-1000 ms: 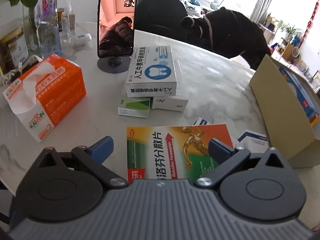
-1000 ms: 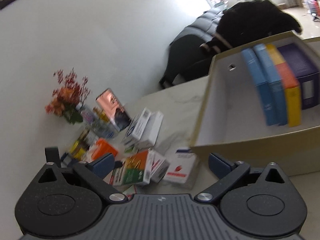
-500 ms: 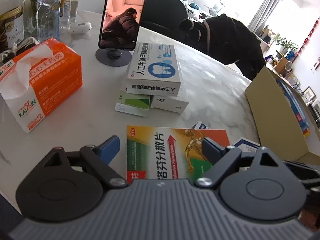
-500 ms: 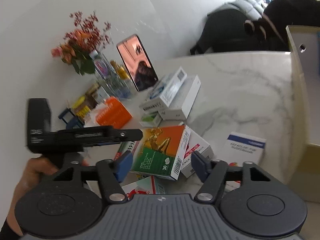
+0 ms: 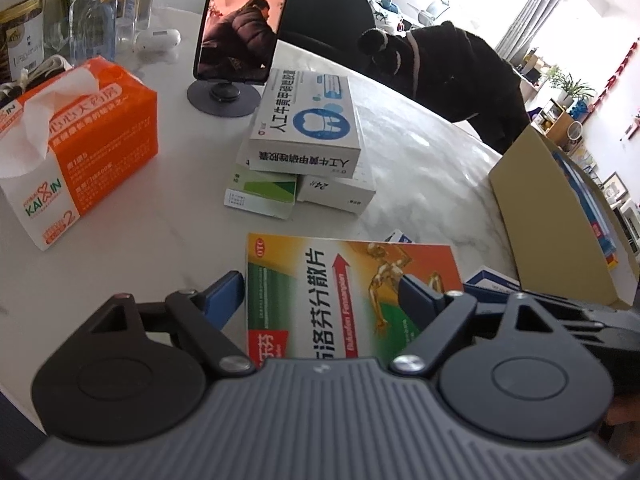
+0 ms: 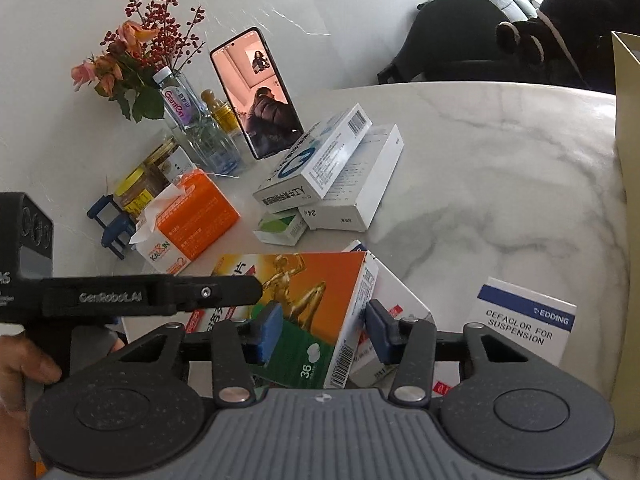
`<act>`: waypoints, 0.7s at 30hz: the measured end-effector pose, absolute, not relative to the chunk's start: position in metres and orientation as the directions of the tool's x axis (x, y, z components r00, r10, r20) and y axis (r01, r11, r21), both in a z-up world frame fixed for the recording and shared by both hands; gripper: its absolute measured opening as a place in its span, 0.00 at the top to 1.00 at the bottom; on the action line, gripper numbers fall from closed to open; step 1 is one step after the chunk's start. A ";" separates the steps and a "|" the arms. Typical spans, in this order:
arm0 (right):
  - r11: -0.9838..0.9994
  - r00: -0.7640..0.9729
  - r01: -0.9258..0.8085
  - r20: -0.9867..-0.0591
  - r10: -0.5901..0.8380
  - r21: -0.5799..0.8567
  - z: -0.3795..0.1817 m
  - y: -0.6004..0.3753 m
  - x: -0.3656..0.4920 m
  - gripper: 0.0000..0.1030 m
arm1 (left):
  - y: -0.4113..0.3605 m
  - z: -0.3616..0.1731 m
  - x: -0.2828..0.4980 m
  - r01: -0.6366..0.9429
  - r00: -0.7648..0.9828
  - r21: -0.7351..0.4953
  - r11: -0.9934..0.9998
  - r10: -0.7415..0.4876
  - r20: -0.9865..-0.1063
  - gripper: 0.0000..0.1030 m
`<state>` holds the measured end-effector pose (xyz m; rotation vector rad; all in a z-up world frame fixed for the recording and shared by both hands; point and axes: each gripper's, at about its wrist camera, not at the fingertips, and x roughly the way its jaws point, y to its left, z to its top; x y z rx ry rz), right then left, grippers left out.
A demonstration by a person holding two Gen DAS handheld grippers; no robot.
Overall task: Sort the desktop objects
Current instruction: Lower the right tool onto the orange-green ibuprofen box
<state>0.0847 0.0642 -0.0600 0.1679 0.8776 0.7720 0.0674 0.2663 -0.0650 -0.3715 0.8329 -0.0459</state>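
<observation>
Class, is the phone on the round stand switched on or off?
On. The phone stands upright on its stand, and its screen shows a lit pink picture with a person in it.

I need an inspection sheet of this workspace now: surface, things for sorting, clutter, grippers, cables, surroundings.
Surface: white marble table.
Job's things: orange-green medicine box lying on other boxes; stack of white boxes; blue-white box; cardboard box holding upright boxes.
Clutter: tissue box, phone on stand, flower vase, jars.
Grippers: left gripper and right gripper both closing around the orange-green medicine box.
Cables: nothing seen.
Surroundings: dark chair, white wall.
</observation>
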 end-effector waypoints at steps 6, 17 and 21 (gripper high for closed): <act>0.719 0.421 -0.540 -0.599 0.681 0.438 -0.053 0.060 0.086 0.52 | 0.266 -0.050 0.063 -0.063 0.728 -0.344 0.937 -0.192 -0.658 0.18; 0.703 0.482 -0.566 -0.518 0.706 0.431 -0.031 0.044 0.087 0.52 | 0.260 -0.040 0.053 0.047 0.789 -0.332 0.942 -0.239 -0.566 0.17; 0.701 0.473 -0.595 -0.535 0.701 0.393 -0.030 0.041 0.080 0.55 | 0.261 -0.042 0.045 0.071 0.786 -0.336 0.939 -0.260 -0.561 0.17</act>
